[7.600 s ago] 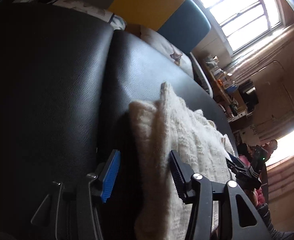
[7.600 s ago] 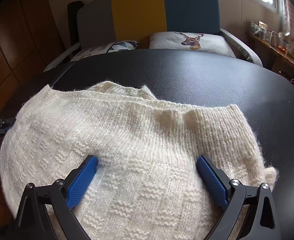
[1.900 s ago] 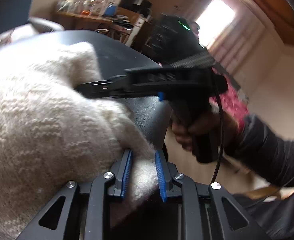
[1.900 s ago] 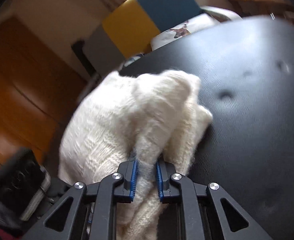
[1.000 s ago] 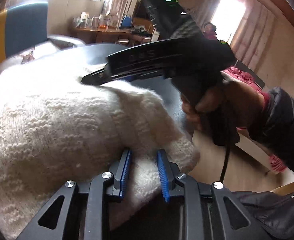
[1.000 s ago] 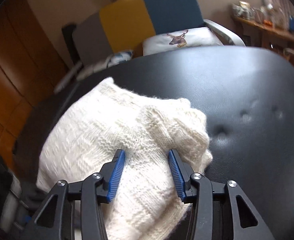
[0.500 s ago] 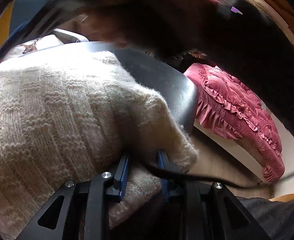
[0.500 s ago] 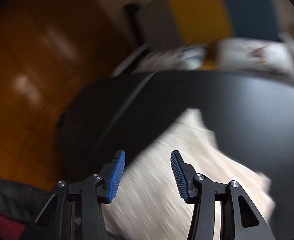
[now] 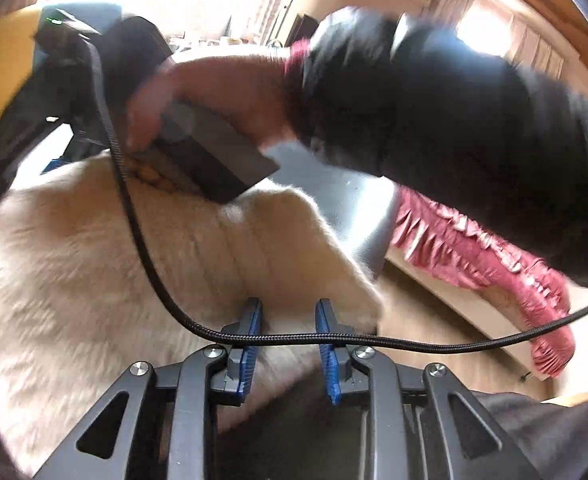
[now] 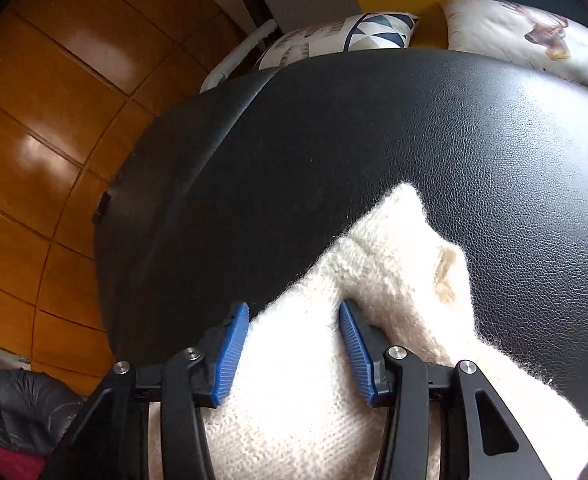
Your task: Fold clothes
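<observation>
Both grippers have the cream sweater (image 9: 94, 264) between their jaws: left (image 9: 290, 344) pinching it, right (image 10: 294, 354) spread astride it.

The blurred sleeve (image 9: 473, 120) and hand (image 9: 214, 96) hide the sweater's (image 9: 74, 280) far side.

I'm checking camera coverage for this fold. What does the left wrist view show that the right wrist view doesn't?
Only the left wrist view shows the person's hand gripping the other tool, its black cable draped across the left gripper, and a pink ruffled fabric. Only the right wrist view shows the right gripper, two pillows, one with a deer, and the wood panelling. Both show the white sweater on the black table, knit lying between the jaws.
</observation>
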`<state>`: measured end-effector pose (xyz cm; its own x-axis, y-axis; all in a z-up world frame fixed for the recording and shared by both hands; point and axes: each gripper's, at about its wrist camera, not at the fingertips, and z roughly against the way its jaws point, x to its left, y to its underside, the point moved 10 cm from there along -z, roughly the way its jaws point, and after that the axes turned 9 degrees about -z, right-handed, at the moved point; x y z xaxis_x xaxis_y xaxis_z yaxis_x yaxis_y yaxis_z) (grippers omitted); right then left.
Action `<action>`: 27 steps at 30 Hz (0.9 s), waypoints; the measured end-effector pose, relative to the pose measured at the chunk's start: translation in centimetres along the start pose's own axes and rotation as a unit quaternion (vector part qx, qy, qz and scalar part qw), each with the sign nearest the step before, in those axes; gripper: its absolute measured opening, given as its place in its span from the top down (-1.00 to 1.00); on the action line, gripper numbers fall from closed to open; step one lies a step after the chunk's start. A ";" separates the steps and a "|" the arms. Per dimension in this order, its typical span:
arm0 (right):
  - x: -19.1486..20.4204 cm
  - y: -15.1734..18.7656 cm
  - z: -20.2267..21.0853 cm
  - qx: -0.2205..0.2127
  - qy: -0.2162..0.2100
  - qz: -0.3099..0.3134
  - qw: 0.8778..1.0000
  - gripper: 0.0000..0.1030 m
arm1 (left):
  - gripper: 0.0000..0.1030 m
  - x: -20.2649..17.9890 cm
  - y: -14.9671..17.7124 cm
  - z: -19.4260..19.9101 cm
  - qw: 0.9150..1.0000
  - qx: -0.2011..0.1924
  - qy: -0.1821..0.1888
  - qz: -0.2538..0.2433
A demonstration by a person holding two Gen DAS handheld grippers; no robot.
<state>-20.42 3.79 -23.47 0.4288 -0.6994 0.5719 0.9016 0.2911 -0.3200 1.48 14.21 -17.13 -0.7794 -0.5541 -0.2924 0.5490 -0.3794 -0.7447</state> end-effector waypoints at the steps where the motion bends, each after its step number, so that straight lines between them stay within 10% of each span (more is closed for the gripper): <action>1: 0.0 0.1 0.2 -0.003 -0.002 -0.002 1.000 0.06 | 0.48 0.3 -0.1 1.5 1.000 -0.012 0.008 0.015; 12: 2.9 0.0 10.5 -0.138 -0.008 -0.018 0.990 -0.09 | 0.48 6.4 -0.4 10.1 0.991 -0.076 -0.093 0.067; 20: 2.0 8.7 15.1 -0.127 0.118 0.023 0.985 -0.30 | 0.48 11.4 -1.6 6.7 0.982 -0.019 -0.178 0.058; 24: -1.0 12.7 12.8 -0.076 0.174 -0.002 0.982 -0.33 | 0.48 11.9 -0.6 3.2 0.982 0.003 -0.170 0.080; 27: -1.6 13.8 12.7 -0.114 0.177 0.010 0.978 -0.42 | 0.47 11.4 -0.9 3.5 0.982 0.000 -0.174 0.076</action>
<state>-7.92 17.24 -19.17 0.3624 -0.8890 0.2799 0.8399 0.1814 -0.5115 -6.84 5.58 -17.72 -0.5385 -0.8237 -0.1775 0.6505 -0.2724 -0.7090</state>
